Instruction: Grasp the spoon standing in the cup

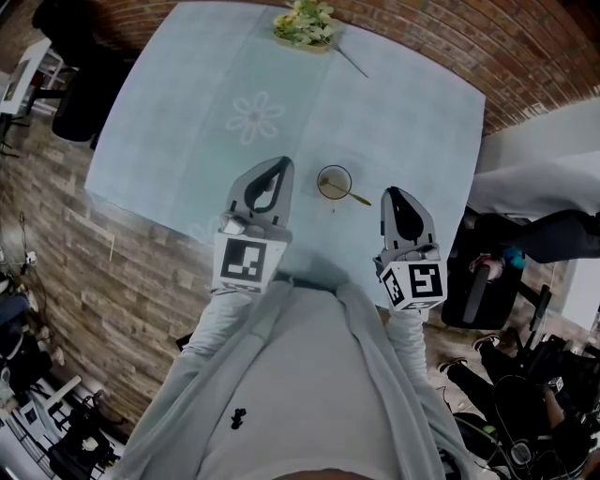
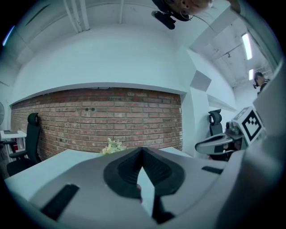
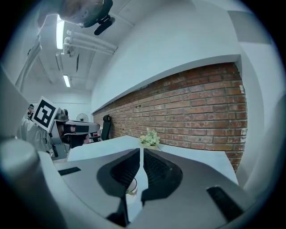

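Observation:
A glass cup (image 1: 334,181) stands on the pale blue table (image 1: 187,103), near its front edge. A gold spoon (image 1: 354,196) leans in it, handle pointing right toward my right gripper (image 1: 391,191). That gripper is shut and empty, a short way right of the cup. My left gripper (image 1: 284,163) is also shut with nothing in it, just left of the cup. In the right gripper view the cup (image 3: 131,187) shows low through the gap behind the closed tips of the right gripper (image 3: 141,150). The left gripper view shows the left gripper (image 2: 142,149) with tips together and no cup.
A small bunch of pale flowers (image 1: 305,23) sits at the table's far edge, with a thin stick (image 1: 352,62) beside it. A brick wall (image 2: 98,114) runs behind. A black chair (image 1: 80,103) stands at the left, and a dark chair (image 1: 487,281) at the right.

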The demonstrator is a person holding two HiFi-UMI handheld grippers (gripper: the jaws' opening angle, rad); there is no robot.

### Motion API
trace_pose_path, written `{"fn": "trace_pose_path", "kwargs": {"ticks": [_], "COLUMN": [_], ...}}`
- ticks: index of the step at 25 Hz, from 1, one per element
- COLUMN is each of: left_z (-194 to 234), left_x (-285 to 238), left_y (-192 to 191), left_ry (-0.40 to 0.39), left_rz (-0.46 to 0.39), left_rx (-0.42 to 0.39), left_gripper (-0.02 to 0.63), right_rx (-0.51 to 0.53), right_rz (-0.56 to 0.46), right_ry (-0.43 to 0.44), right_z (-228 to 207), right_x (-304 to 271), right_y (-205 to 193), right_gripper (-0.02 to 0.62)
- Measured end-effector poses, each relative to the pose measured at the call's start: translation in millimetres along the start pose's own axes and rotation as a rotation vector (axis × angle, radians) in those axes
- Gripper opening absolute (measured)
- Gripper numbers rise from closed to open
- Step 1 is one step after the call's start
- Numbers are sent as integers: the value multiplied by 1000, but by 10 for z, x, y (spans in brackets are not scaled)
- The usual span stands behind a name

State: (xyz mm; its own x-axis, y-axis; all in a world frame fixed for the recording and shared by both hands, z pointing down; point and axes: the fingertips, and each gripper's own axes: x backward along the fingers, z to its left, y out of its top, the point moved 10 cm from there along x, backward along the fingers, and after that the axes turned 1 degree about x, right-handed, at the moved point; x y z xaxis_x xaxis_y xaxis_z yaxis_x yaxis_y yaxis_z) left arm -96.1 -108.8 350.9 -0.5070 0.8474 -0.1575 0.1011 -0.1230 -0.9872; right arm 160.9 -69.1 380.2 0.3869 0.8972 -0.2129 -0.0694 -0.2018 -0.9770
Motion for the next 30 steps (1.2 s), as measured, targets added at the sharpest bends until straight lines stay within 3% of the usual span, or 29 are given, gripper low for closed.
{"fn": "trace_pose_path", "kwargs": {"ticks": [6, 9, 14, 23, 30], "left_z": [-4, 1, -8, 4, -13], "left_x": [-12, -22, -37, -66, -71], "left_y": [-5, -8, -17, -55, -52], "left_ry": [1, -4, -13, -34, -22], "left_rz": [6, 3, -2, -5, 7], "left_rx": [6, -5, -10, -42, 5], "left_gripper": [17, 17, 17, 17, 17], "right_rx": [-11, -30, -50, -56, -85], "right_rz": [10, 30, 52, 98, 144], "right_ry": [5, 30, 49, 74, 87], "right_z": [-14, -16, -2, 38, 66], "right_x": [-23, -54, -68, -142, -242], "right_y": [-39, -65, -143, -272, -460], "right_gripper": [23, 122, 167, 169, 169]}}
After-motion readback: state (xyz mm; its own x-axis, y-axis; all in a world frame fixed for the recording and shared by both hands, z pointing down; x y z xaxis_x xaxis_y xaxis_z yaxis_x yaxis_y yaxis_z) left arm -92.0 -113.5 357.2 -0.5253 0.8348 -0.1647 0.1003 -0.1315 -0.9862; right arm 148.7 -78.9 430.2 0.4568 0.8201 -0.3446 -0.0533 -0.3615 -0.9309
